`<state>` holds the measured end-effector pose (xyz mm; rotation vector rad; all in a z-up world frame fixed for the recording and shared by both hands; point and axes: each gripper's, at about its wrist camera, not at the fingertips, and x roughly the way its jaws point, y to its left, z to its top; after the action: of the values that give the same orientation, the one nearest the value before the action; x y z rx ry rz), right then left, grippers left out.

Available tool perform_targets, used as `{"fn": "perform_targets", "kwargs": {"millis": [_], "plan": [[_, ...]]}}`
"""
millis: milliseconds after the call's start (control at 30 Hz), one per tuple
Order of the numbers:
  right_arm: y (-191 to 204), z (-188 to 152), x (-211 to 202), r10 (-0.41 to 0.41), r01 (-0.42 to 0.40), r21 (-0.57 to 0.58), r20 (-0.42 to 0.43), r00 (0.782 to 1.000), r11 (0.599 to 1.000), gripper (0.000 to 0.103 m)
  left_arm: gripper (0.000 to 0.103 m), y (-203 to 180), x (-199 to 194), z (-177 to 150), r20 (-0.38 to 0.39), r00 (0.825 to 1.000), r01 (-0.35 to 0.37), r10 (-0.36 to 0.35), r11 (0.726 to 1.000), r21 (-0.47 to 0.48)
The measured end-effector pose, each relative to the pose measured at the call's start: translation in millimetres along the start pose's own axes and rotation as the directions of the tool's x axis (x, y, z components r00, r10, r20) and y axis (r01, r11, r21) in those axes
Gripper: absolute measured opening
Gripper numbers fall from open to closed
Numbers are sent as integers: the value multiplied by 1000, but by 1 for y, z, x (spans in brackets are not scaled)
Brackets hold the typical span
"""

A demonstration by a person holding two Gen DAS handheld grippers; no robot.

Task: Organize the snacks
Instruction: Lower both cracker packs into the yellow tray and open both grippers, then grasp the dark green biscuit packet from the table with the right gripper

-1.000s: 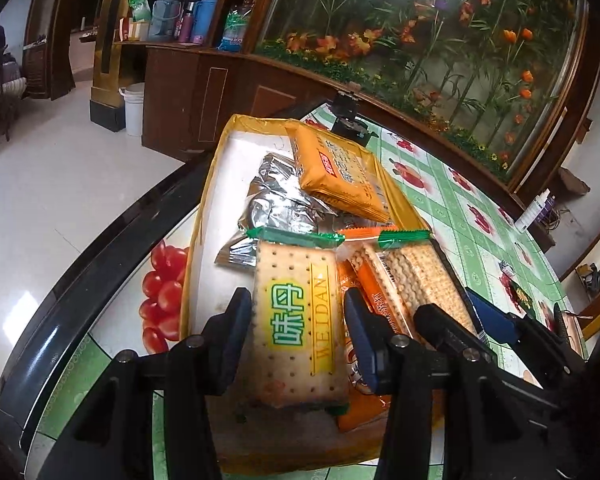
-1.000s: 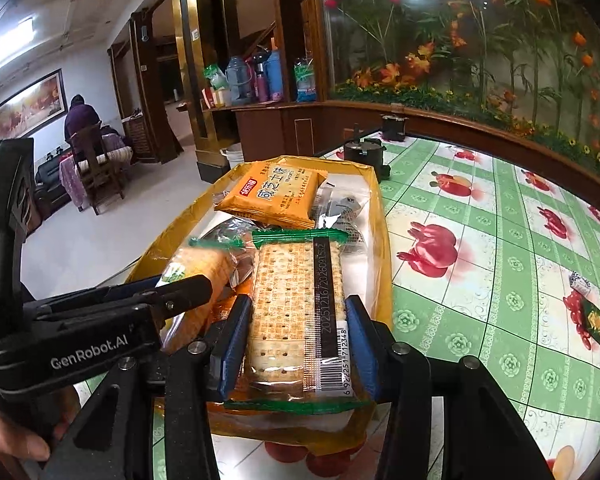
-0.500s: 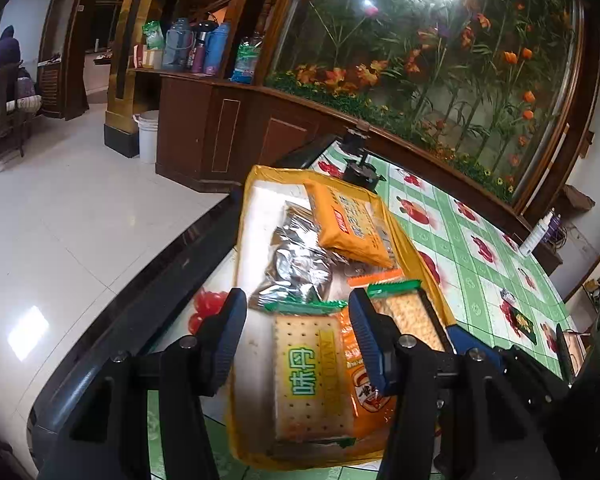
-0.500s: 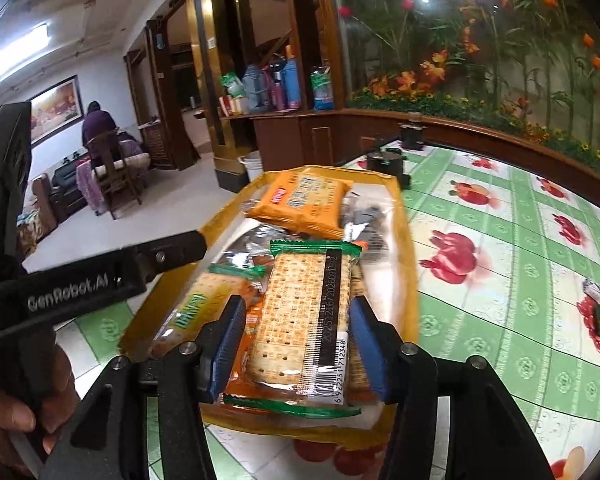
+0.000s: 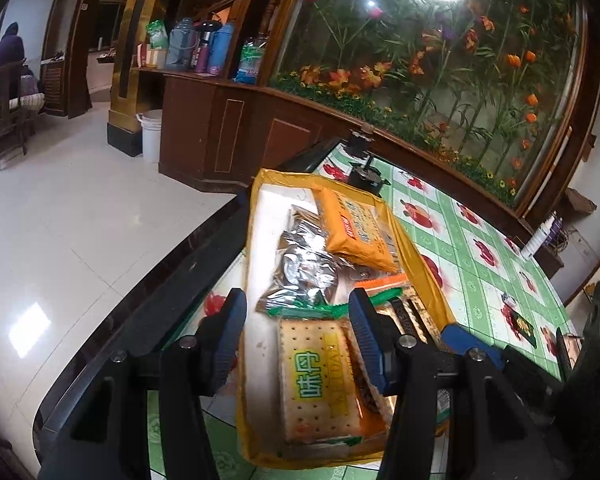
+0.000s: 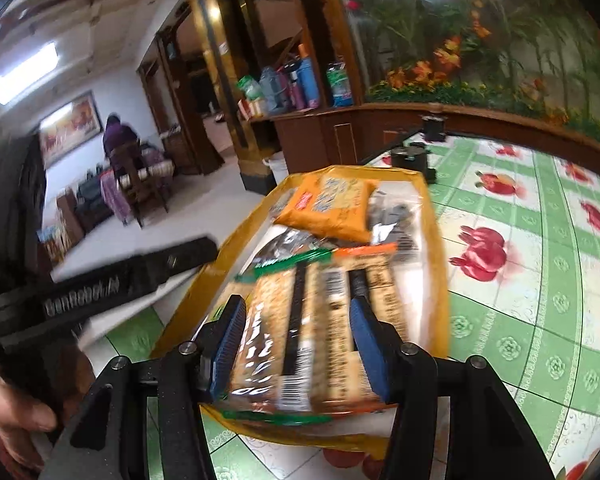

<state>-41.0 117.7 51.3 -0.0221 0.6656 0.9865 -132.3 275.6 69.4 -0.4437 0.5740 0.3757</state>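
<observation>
A yellow-rimmed tray (image 5: 256, 240) with a white floor holds the snacks. A cracker pack with a green and yellow label (image 5: 320, 372) lies flat at its near end, below my left gripper (image 5: 296, 336), which hangs open above it without touching. Beyond lie silver foil packets (image 5: 304, 268) and an orange pack (image 5: 356, 232). In the blurred right wrist view, my right gripper (image 6: 296, 344) stands open over two cracker packs (image 6: 300, 320) that rest in the tray (image 6: 440, 280). The orange pack (image 6: 328, 208) is at the far end. The left gripper's black body (image 6: 120, 284) crosses the left side.
The tray sits near the dark edge (image 5: 160, 292) of a table with a green chequered, fruit-printed cloth (image 6: 540, 280). Small black objects (image 6: 412, 160) stand past the tray. A hand (image 6: 12, 420) shows at lower left. A wooden cabinet (image 5: 228, 128) with bottles lies beyond.
Both grippers have widened and let go of their cracker packs, which now lie in the tray. The left gripper has risen and drawn back. The right view has tilted.
</observation>
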Motion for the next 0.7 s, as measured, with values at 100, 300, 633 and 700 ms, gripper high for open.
{"fn": "perform_targets", "kwargs": {"millis": [100, 300, 633, 700], "plan": [[-22, 5, -8, 5, -6, 86, 16, 1000, 996, 59, 52, -6, -1, -1, -4, 1000, 7, -7, 1000, 17], [-86, 14, -32, -83, 70, 247, 40, 996, 966, 59, 52, -34, -8, -6, -9, 999, 42, -41, 996, 85], [-234, 6, -106, -342, 306, 466, -8, 940, 830, 58, 53, -125, -4, -32, -95, 984, 171, -150, 943, 286], [-269, 3, -122, -377, 339, 501, -28, 926, 796, 58, 53, -143, -1, -40, -125, 977, 202, -170, 927, 317]]}}
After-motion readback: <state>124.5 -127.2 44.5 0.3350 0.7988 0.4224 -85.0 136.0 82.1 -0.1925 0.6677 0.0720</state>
